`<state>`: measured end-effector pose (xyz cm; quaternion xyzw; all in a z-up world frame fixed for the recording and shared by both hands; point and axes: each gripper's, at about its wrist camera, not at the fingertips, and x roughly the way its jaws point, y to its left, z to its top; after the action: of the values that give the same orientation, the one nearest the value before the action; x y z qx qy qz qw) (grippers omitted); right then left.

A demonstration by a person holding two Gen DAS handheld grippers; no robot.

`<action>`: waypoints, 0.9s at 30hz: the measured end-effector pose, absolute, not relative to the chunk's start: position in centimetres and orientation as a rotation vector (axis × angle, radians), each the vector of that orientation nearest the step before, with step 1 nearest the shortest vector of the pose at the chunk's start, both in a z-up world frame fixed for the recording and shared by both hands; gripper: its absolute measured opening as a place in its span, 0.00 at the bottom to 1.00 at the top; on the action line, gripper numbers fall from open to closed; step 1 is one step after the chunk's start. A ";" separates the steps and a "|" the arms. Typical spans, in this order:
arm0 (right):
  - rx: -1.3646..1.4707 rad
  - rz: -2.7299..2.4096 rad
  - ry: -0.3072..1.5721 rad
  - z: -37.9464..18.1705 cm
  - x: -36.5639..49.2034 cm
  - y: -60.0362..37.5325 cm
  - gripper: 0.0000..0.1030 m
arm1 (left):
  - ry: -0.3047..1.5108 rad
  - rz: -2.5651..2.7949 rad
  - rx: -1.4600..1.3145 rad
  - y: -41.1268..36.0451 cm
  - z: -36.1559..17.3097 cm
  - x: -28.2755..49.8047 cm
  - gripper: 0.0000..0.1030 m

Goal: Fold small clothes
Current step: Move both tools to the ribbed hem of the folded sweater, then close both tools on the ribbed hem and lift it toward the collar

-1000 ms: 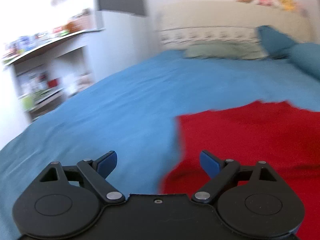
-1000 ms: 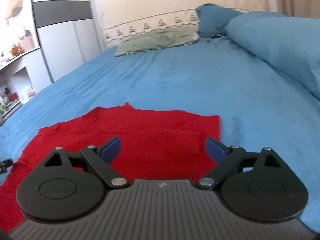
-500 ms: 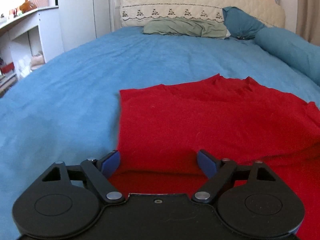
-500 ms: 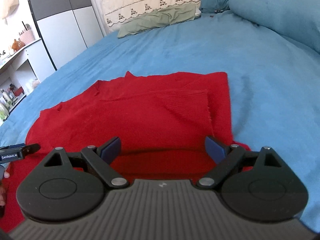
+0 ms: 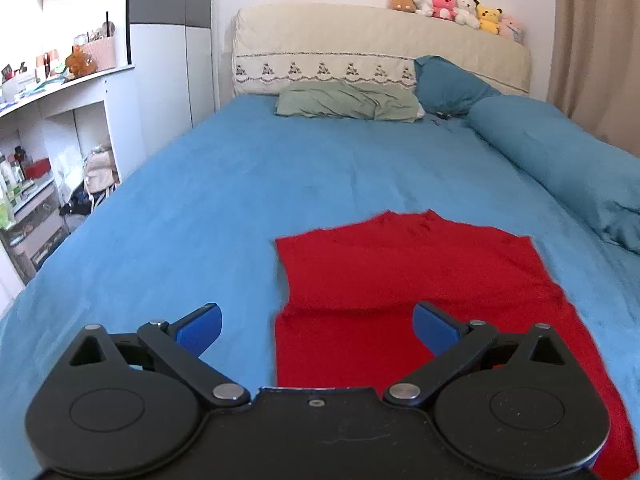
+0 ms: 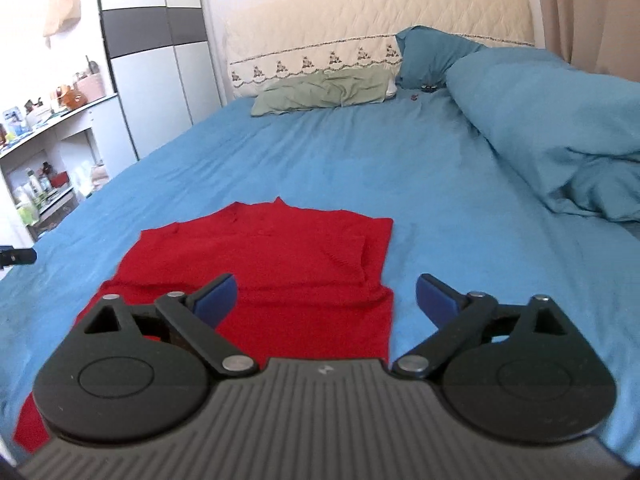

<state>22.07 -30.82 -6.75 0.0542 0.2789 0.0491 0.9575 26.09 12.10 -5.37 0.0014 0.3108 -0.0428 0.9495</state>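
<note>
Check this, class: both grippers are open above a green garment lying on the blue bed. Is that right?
Not quite. The garment is red, not green, as both wrist views show. The rest holds: the left gripper and right gripper are open above it on the blue bed.

A green pillow [image 5: 348, 101] lay at the far end of the blue bed [image 5: 240, 200], below plush toys [image 5: 456, 10] lining the headboard [image 5: 380, 48]; cluttered shelves [image 5: 44, 88] stood left.
</note>
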 end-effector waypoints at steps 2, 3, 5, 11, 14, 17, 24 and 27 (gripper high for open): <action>0.094 0.097 0.602 -6.1 19.9 -30.8 1.00 | 0.655 -0.105 -0.005 12.5 -5.2 24.1 1.00; 0.089 0.103 0.624 -6.1 18.8 -30.7 1.00 | 0.665 -0.100 -0.012 12.8 -5.2 23.4 1.00; 0.075 0.107 0.651 -6.5 16.7 -30.6 1.00 | 0.705 -0.111 -0.038 13.3 -6.2 21.4 1.00; 0.106 0.084 0.788 -10.7 11.7 -30.5 1.00 | 0.845 -0.117 -0.116 13.5 -11.4 17.1 0.85; 0.139 0.056 0.829 -12.8 9.7 -30.5 1.00 | 0.923 -0.120 -0.141 13.3 -14.3 15.4 0.71; 0.174 0.018 0.861 -14.5 7.9 -30.6 1.00 | 0.972 -0.111 -0.168 13.3 -16.7 14.0 0.60; 0.273 -0.018 0.914 -17.4 5.3 -31.1 0.83 | 0.980 -0.085 -0.167 12.9 -18.0 13.9 0.49; 0.300 -0.028 0.914 -18.2 5.0 -31.2 0.79 | 0.983 -0.084 -0.170 13.7 -18.4 13.4 0.44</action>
<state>5.00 -31.20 -18.23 0.1441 0.4396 -0.0137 0.8865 13.38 13.71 -18.44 -0.0816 0.4712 -0.0402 0.8773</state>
